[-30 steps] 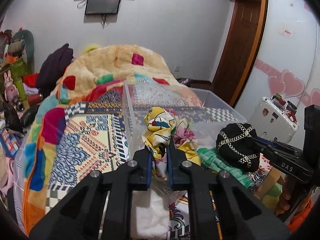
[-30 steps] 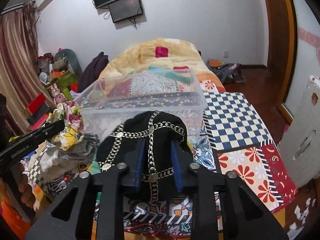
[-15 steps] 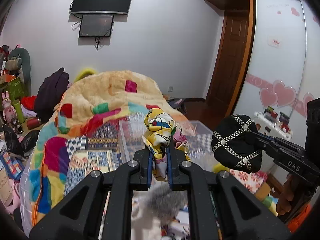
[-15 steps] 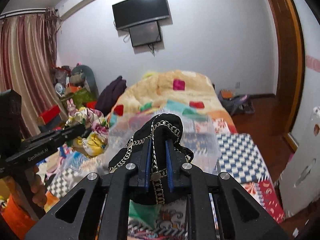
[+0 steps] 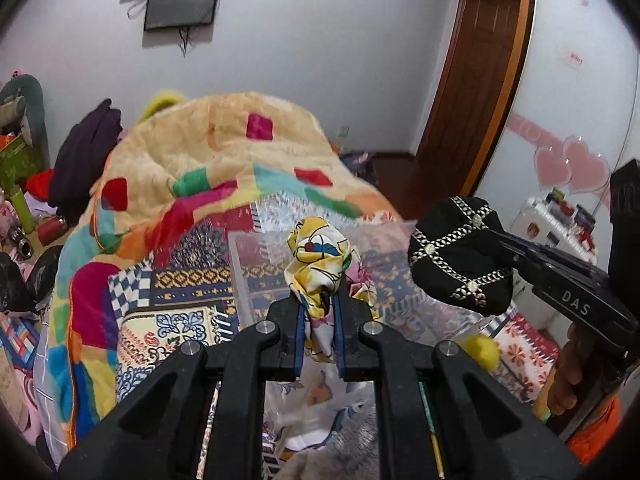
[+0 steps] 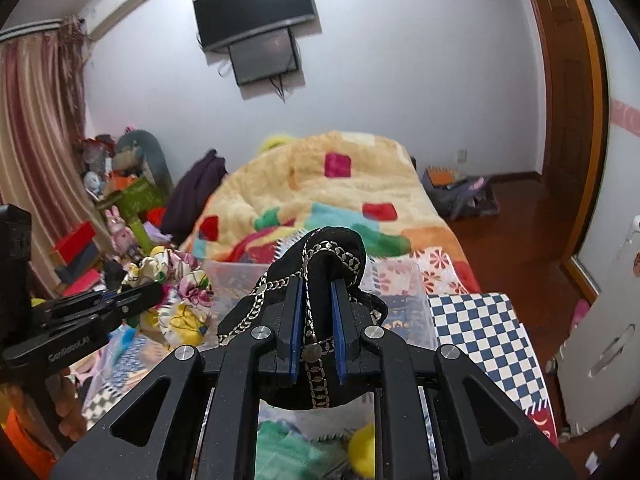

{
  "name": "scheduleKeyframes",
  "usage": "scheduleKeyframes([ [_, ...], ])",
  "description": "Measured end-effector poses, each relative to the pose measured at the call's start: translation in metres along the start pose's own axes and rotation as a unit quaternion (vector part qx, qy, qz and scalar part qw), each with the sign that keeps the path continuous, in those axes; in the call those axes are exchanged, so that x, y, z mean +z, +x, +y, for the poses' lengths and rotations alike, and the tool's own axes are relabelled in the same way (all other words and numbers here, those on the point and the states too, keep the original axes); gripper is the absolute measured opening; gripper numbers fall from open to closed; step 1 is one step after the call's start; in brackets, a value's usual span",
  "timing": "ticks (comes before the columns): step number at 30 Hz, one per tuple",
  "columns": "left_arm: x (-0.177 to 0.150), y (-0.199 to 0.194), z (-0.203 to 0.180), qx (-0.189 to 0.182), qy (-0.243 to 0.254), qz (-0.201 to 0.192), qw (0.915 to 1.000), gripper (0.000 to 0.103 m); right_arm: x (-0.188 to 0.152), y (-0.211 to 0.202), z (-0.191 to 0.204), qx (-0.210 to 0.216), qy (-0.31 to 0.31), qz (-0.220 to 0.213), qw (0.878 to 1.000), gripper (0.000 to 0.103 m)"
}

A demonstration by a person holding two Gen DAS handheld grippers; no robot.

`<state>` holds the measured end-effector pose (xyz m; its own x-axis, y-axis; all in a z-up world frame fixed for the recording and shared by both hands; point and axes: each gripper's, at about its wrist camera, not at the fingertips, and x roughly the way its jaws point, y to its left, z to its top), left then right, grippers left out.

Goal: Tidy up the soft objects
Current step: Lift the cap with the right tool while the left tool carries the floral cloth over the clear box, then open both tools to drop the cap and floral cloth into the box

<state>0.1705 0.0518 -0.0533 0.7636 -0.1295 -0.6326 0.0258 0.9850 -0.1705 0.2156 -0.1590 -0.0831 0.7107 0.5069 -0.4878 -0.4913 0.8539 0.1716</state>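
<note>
Bed: the bed (image 6: 472,320) under its patchwork quilt carries everything; the heaped yellow blanket (image 5: 224,152) rises behind the bin and closes off the far side.
Clear bin: the clear bin (image 5: 248,276) sits on the bed ahead of both tools. Its near rim is the edge to clear; a low approach could knock the wall and shove the light bin along the quilt.
Open room: air above the bin looks free; the clutter beside the bed (image 6: 120,208) crowds the left, the white cabinet (image 6: 600,344) the right.
Black cap: the black chain-trimmed cap (image 6: 320,280) hangs in the air over the bin's near side, pinched by the right hand-held gripper (image 6: 314,312), its jaws closed on a fold. The loose chain could snag a finger at release.
Printed cloth: the yellow printed cloth (image 5: 320,260) is clamped bunched in the left hand-held gripper (image 5: 319,320), raised before the bin. Its trailing tail may drape over the rim and drag the cloth out.
Spacing: the two loads sit near each other; converging on the bin together risks a bump.
</note>
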Motion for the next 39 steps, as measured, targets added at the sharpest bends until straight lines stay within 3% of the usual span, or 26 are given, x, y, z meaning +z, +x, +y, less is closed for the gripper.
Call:
scheduleKeyframes([
  [11, -0.008, 0.046, -0.007, -0.001, 0.035, 0.086, 0.9956, 0.012, -0.012, 0.046, 0.012, -0.012, -0.058, 0.096, 0.994, 0.016],
  [15, -0.01, 0.044, -0.007, -0.002, 0.035, 0.094, 0.9949, 0.02, -0.017, 0.048, 0.012, -0.015, -0.067, 0.113, 0.991, 0.022],
  [18, -0.01, 0.034, -0.007, -0.004, 0.035, 0.083, 0.9959, 0.035, -0.018, 0.039, 0.013, -0.019, -0.075, 0.109, 0.991, 0.028],
  [25, -0.005, -0.011, -0.015, 0.003, 0.052, 0.02, 0.9984, 0.064, -0.007, 0.002, 0.017, -0.028, -0.08, 0.053, 0.995, 0.059],
  [31, -0.015, -0.044, -0.024, -0.014, 0.061, -0.005, 0.998, 0.073, -0.005, -0.036, 0.013, -0.043, -0.064, 0.0, 0.997, 0.089],
  [39, -0.049, -0.043, -0.026, -0.032, 0.043, 0.02, 0.9984, 0.078, -0.026, -0.044, 0.002, -0.054, -0.04, 0.012, 0.998, 0.093],
])
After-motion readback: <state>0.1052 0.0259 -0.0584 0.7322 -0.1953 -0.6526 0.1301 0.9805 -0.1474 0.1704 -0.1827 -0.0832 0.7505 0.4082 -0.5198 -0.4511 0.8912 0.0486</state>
